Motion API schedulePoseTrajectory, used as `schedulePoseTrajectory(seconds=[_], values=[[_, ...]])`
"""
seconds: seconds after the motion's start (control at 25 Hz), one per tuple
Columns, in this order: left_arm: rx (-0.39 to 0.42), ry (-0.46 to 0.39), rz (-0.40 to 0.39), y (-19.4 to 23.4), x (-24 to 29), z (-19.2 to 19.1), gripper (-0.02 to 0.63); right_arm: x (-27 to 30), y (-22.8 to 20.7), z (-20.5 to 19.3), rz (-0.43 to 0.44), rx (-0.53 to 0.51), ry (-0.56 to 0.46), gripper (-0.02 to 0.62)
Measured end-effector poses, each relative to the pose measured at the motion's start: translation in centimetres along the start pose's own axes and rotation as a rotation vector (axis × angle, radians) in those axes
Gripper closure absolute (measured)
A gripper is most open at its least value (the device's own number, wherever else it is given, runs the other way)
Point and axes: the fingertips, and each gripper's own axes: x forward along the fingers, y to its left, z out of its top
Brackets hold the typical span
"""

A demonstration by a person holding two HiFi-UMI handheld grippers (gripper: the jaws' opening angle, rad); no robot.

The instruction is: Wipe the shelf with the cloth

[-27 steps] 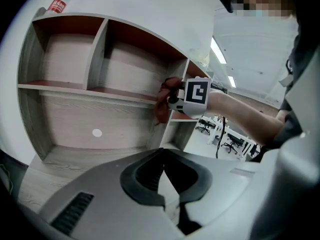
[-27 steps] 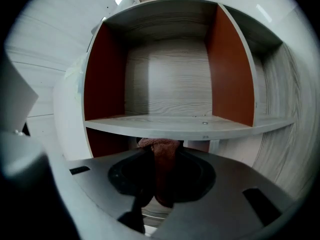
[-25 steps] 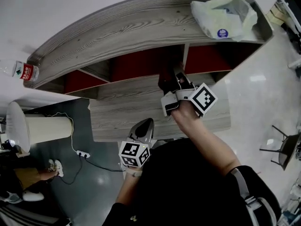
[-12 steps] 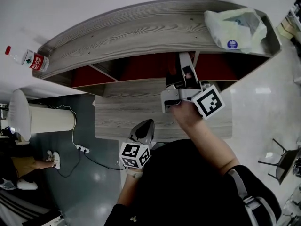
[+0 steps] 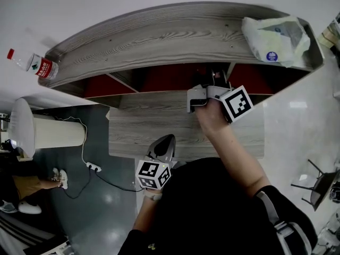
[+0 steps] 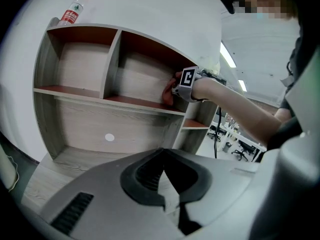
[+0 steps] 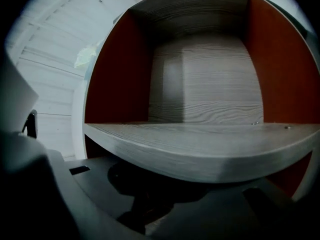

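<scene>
The shelf [image 5: 159,41] is a grey wood unit with red inner walls. Its long axis runs left to right across the head view, and its open front faces the person. The right gripper [image 5: 215,78] reaches into an upper compartment just left of a divider, pointing inward towards the back panel and tilted a little upward. Its fingers are partly closed on a dark reddish cloth [image 6: 167,93]. The cloth is a bunched wad at the front edge of that compartment's floor board, near the board's right end. It is too crumpled and shadowed to show a long axis. In the right gripper view the board's front edge runs level across the frame, just above the shadowed fingers. The left gripper [image 5: 162,145] hangs low in front of the shelf's bottom board, well apart from the cloth, with its fingers closed together and nothing between them. A water bottle [image 5: 33,64] lies on the left end of the shelf's top, and a plastic bag [image 5: 276,36] sits on the right end.
</scene>
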Motion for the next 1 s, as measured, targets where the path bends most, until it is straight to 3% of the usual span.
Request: schedulePoseTrajectory(seconds=[0.16,0.52,0.84,1.0], values=[[-0.006,0.005,-0.004,0.4,-0.1,-0.3,0.600,-0.1,-2.3,-0.1,-0.039,-0.037,-0.014,0.492],[-0.031,0.003,0.013,2.7,-1.3,-0.7,0.600,1.8,-2.5,-0.9,0.003,-0.069,-0.099,0.491],[-0.046,-0.006,0.025,5.1,-2.4,-0.7,0.600,4.2,-1.9,-7.0,0.062,-0.094,-0.001,0.491],[-0.061,-0.012,0.046,6.6,-3.2,-0.9,0.600,5.3,-1.4,-11.2,0.100,-0.115,0.094,0.491]])
